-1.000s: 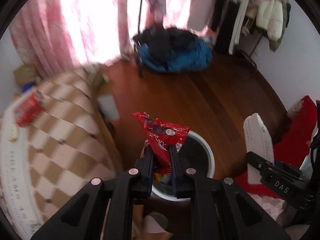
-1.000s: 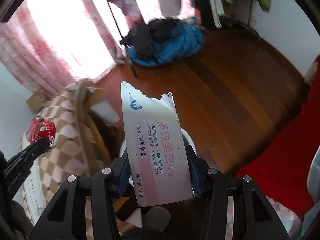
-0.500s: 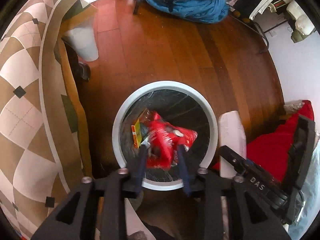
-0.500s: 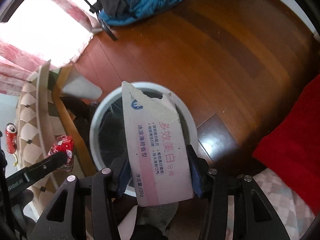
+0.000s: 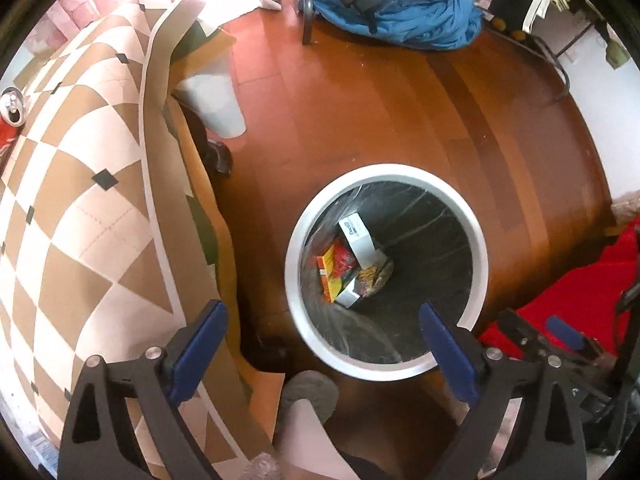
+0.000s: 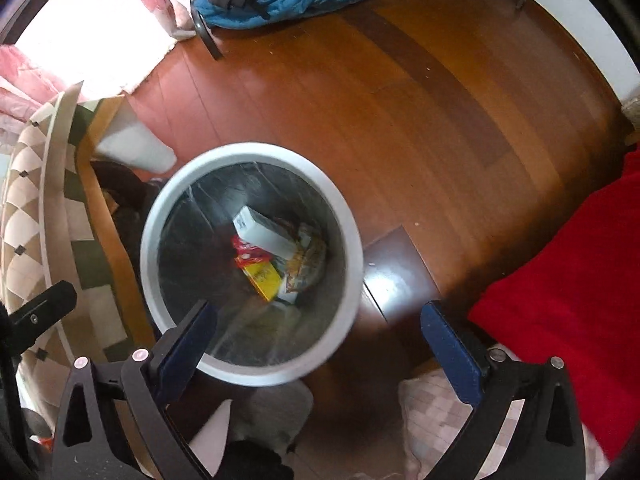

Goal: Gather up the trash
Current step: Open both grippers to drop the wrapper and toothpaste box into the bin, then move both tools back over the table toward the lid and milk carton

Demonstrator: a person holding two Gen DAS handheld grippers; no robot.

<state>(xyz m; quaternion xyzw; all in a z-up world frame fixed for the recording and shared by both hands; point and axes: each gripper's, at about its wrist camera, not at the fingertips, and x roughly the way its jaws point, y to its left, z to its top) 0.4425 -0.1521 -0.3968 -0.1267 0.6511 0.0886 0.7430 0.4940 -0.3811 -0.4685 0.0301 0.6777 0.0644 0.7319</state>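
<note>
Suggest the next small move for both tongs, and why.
Probably lift both away from the bin toward the red can on the checked cloth. Left tongs and right tongs have just been opening, nothing between them; the box and wrapper lie inside.

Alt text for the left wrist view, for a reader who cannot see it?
The open, empty left gripper points down over a white-rimmed bin holding a white box and red wrapper. A checked tablecloth lies left.
</note>
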